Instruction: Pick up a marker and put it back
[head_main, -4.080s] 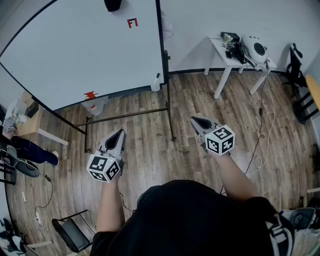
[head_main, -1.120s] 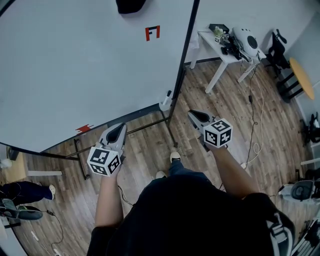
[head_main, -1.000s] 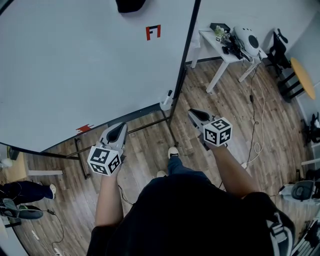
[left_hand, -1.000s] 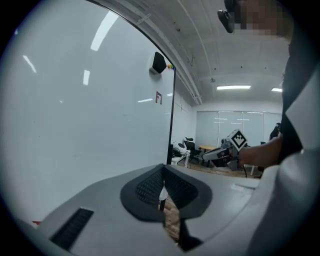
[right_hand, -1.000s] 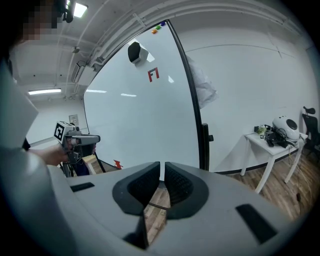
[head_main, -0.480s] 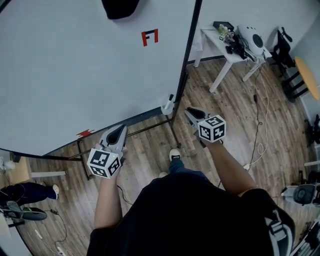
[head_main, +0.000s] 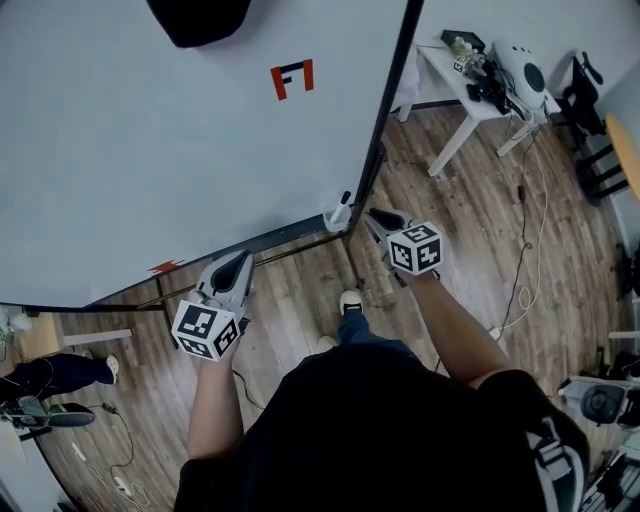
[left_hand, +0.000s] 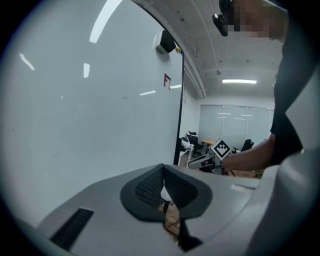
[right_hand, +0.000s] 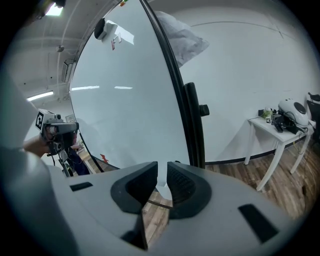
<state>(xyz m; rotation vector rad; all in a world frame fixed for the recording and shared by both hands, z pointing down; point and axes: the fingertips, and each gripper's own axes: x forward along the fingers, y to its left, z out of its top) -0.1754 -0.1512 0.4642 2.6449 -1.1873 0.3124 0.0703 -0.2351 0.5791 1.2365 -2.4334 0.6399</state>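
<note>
A marker with a black cap (head_main: 344, 199) stands upright in a small white cup (head_main: 336, 219) at the lower right corner of the whiteboard (head_main: 150, 150). My right gripper (head_main: 377, 221) is just right of the cup, pointing at it, its jaws a little apart and empty. In the right gripper view the white cup (right_hand: 162, 190) shows through that narrow gap. My left gripper (head_main: 236, 267) hangs further left, below the board's lower edge, shut on nothing. The left gripper view faces the board, with the right gripper (left_hand: 206, 160) beyond.
The board's black frame post (head_main: 392, 95) runs down beside the cup, with stand bars (head_main: 300, 248) near the floor. A red F mark (head_main: 292, 78) and a black object (head_main: 198, 18) sit on the board. A white table (head_main: 470, 95) with gear stands at right. A shoe (head_main: 350, 300) is below.
The person has stepped closer to the whiteboard. The right gripper has moved forward and left, up to the cup with the marker. The left gripper has hardly moved.
</note>
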